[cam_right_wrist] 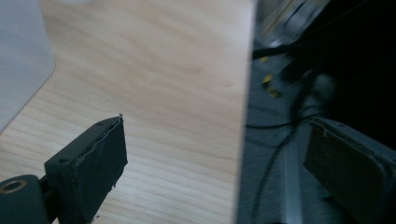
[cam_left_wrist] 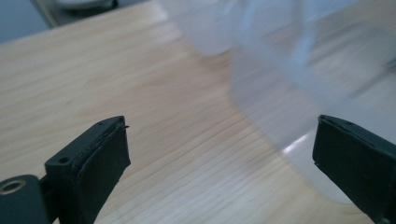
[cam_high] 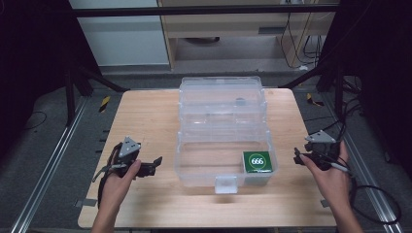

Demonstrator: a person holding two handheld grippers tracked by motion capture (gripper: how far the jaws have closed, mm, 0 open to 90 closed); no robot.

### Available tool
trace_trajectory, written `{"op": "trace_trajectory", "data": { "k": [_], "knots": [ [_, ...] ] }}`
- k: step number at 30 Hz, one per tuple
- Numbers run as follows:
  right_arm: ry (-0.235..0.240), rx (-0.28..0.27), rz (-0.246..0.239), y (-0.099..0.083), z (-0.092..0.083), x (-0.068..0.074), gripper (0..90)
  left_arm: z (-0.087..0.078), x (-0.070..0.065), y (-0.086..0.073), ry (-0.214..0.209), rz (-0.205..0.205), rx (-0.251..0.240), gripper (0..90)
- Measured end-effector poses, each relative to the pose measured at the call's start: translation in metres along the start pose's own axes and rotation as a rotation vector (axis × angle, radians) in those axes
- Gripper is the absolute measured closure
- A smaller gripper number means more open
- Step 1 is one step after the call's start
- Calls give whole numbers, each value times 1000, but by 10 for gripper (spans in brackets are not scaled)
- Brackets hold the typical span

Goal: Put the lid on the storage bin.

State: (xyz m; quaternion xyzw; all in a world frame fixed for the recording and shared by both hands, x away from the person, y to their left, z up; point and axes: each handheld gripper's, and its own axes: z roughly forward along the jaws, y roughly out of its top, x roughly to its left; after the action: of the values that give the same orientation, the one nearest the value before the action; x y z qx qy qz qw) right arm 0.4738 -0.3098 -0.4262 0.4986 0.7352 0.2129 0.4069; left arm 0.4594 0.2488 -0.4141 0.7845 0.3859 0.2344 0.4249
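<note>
The only text that can be read is the number "666", in white inside a white ring on a green card (cam_high: 257, 162) that lies in the clear plastic box (cam_high: 194, 167) on the table.

A light wooden table (cam_high: 145, 121) with rounded corners is seen on a grey floor. One clear plastic box (cam_high: 223, 160) is placed directly on it, near the middle, with its lid (cam_high: 221, 99) opened toward the far edge. The wood around it is left bare.
</note>
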Motion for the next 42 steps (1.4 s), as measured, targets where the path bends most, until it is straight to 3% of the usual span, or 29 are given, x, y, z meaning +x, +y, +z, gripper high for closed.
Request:
{"op": "trace_trajectory", "data": {
  "k": [1, 2, 3, 4, 6, 8, 9, 10, 12, 13, 17, 19, 27, 28, 32, 35, 37, 40, 42],
  "knots": [
    [-16, -9, -20, 2, -8, 0, 60, -4, -5, 5, -10, 19, -4, 24],
    [-46, -26, -103, 11, -29, -1, 78, -8, -11, 13, -26, 51, 10, 24],
    [-45, -27, -122, 15, -35, -1, 100, -8, -11, 13, -26, 51, 10, 24],
    [-33, -32, -146, 21, -42, -2, 119, -8, -18, 22, -68, 87, 69, 30],
    [30, -41, -167, 34, -51, -4, 122, -4, -26, 30, -107, 121, 109, 27],
    [87, -31, -188, 48, -52, -4, 127, -1, -30, 33, -113, 140, 120, 30],
    [87, -31, -188, 48, -52, -4, 127, 1, -34, 36, -122, 157, 130, 30],
    [123, -13, -231, 60, -49, -4, 131, 5, -42, 41, -146, 191, 136, 25],
    [146, -5, -246, 67, -48, -4, 137, 6, -46, 44, -153, 210, 139, 25],
    [194, 1, -258, 81, -43, -5, 152, 8, -53, 50, -153, 244, 155, 25],
    [238, -8, -278, 100, -40, -5, 206, 9, -62, 57, -192, 284, 180, 36],
    [254, -14, -340, 123, -42, -3, 293, 10, -71, 60, -196, 384, 242, 58],
    [327, -25, -418, 162, -47, 10, 347, 12, -89, 70, -227, 423, 239, 46],
    [348, -10, -445, 171, -43, 15, 357, 14, -92, 72, -233, 429, 238, 42],
    [378, 14, -466, 182, -37, 20, 388, 17, -98, 73, -245, 441, 253, 40],
    [396, -1, -484, 192, -33, 24, 370, 20, -101, 74, -264, 441, 257, 41],
    [404, -9, -484, 199, -31, 25, 341, 22, -103, 74, -278, 445, 261, 41],
    [401, -12, -485, 209, -26, 28, 205, 27, -108, 74, -286, 463, 276, 40],
    [393, 17, -479, 214, -22, 31, 93, 30, -110, 75, -281, 467, 276, 40]
  ]
}}
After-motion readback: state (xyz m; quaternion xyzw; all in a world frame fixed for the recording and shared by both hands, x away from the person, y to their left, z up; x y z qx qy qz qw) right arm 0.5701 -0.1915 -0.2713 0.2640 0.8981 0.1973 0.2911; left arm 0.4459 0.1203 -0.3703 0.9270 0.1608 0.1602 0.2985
